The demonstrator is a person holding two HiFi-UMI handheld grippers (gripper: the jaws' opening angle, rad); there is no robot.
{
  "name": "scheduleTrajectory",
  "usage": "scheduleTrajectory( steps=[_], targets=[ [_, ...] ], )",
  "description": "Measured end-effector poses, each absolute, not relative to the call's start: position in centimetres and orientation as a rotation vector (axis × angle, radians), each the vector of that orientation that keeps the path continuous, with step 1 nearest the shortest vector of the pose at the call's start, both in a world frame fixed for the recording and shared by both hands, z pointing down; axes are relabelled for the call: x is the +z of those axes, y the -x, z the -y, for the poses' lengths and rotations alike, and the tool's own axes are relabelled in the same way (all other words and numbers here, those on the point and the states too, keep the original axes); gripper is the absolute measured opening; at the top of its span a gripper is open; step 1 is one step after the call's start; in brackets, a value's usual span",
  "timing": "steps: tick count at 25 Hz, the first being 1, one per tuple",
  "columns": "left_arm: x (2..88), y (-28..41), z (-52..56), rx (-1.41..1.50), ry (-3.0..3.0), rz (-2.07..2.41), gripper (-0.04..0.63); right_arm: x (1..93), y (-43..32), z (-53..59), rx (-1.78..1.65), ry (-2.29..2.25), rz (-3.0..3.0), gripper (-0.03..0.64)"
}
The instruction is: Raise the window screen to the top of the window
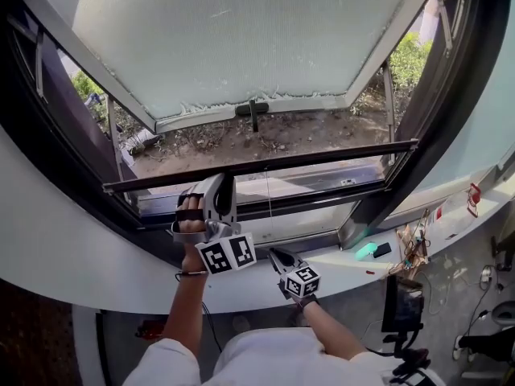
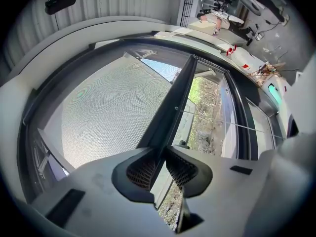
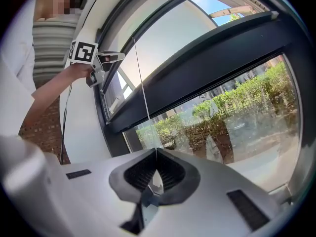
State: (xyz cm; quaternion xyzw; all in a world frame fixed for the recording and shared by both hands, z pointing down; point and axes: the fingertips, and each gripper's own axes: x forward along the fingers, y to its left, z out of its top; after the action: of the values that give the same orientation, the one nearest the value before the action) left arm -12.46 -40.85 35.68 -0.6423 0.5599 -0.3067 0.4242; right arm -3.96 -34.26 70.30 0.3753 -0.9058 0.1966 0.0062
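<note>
The window screen's dark bottom bar (image 1: 265,164) runs across the window opening, a little above the lower frame. My left gripper (image 1: 216,186) is shut on the bar near its left end. In the left gripper view the bar (image 2: 170,112) passes between the pads (image 2: 143,169), with the grey mesh (image 2: 108,112) stretching off to the left. A thin pull cord (image 3: 140,83) hangs from the bar down to my right gripper (image 3: 156,152), which is shut on it. In the head view the right gripper (image 1: 275,253) sits lower, over the white sill. The left gripper (image 3: 101,65) also shows in the right gripper view.
The frosted window sash (image 1: 241,39) is swung outward above, with its dark handle (image 1: 253,111) at the lower edge. A white curved sill (image 1: 338,265) carries a teal object (image 1: 366,250) and loose wires (image 1: 414,248). A stand with a screen (image 1: 402,304) is at lower right.
</note>
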Motion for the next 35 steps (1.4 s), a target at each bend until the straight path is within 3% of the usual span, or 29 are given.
scheduleTrajectory(
  steps=[35],
  targets=[
    [31.0, 12.7, 40.9, -0.691, 1.569, -1.460, 0.058, 65.4, 3.0, 34.3, 0.467, -1.175, 2.933, 0.002]
  ],
)
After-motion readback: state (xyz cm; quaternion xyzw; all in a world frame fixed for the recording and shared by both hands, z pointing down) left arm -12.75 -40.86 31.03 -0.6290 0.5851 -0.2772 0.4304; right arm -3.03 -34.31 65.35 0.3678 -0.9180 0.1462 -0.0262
